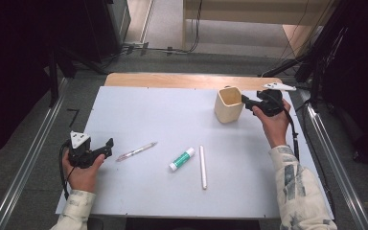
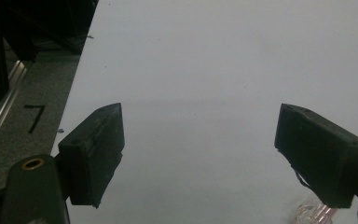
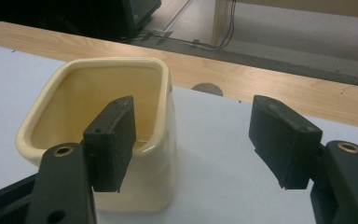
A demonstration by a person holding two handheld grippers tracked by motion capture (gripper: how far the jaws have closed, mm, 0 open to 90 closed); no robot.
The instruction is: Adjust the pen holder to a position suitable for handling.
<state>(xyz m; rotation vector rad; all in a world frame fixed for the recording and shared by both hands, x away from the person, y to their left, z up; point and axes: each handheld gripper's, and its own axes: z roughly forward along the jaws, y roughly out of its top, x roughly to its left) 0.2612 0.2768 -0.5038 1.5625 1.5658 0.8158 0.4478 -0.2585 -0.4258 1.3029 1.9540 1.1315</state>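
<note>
A cream square cup (image 1: 229,105) stands upright at about two o'clock on the white table (image 1: 172,115), near the far edge. The right gripper (image 1: 245,99) reaches it from three o'clock with its jaws spread wide: one jaw hangs over the cup's rim and mouth, the other sits outside its wall, neither clearly pressing. At eight o'clock the left gripper (image 1: 109,143) rests with jaws wide apart, holding nothing, just beside a pen (image 1: 136,151). A glue stick (image 1: 181,159) and a white rod (image 1: 203,166) lie near six o'clock.

White sheet (image 1: 172,124) covers a wooden table (image 1: 172,80). Grey floor (image 1: 38,143) around it, metal rails (image 1: 26,165) along both sides. Dark equipment (image 1: 9,57) left and right; cables (image 1: 163,48) trail beyond the table.
</note>
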